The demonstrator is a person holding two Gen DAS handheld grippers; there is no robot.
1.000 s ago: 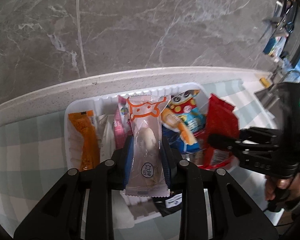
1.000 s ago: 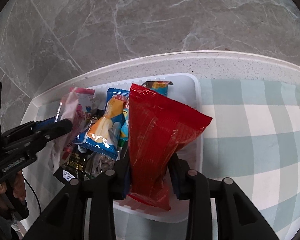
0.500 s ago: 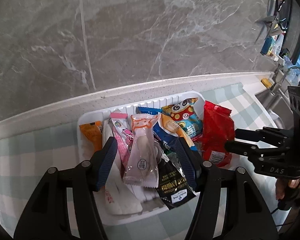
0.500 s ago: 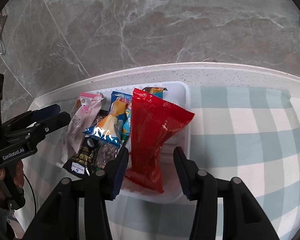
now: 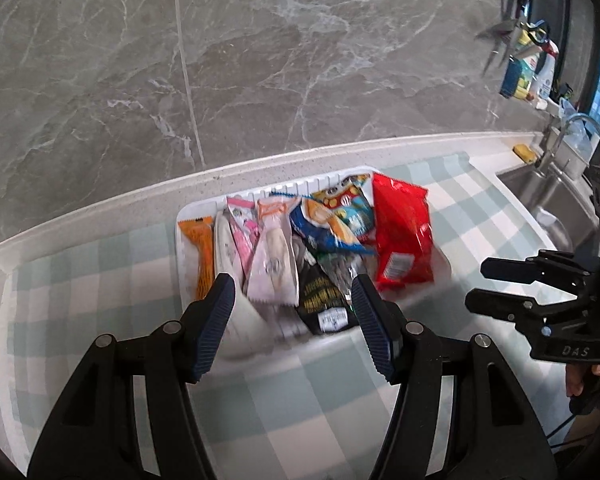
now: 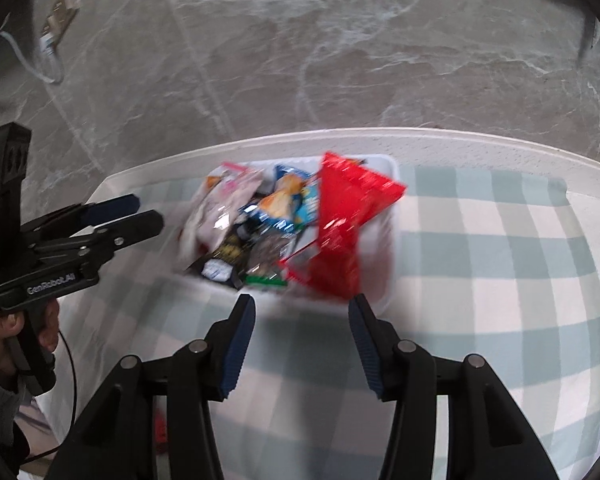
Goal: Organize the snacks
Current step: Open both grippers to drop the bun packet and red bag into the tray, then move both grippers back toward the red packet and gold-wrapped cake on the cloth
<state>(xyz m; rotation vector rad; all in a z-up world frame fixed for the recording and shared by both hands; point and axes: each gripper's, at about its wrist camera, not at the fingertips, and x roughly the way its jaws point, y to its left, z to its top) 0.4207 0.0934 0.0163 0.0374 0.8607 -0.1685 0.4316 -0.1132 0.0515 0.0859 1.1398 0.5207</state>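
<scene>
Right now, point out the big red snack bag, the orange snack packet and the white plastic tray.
big red snack bag (image 5: pixel 404 236), left wrist view, middle of its front.
orange snack packet (image 5: pixel 204 252), left wrist view, mid-length of the wrapper.
white plastic tray (image 5: pixel 328 181), left wrist view, ribbed far wall.

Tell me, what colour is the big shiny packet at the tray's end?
Red packet, clearest in the left wrist view.

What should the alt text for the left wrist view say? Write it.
Open left gripper, holding nothing, above a white tray packed with snack packets, a red packet at its right end. The tray sits on a checked cloth; the right gripper is at right.
</scene>
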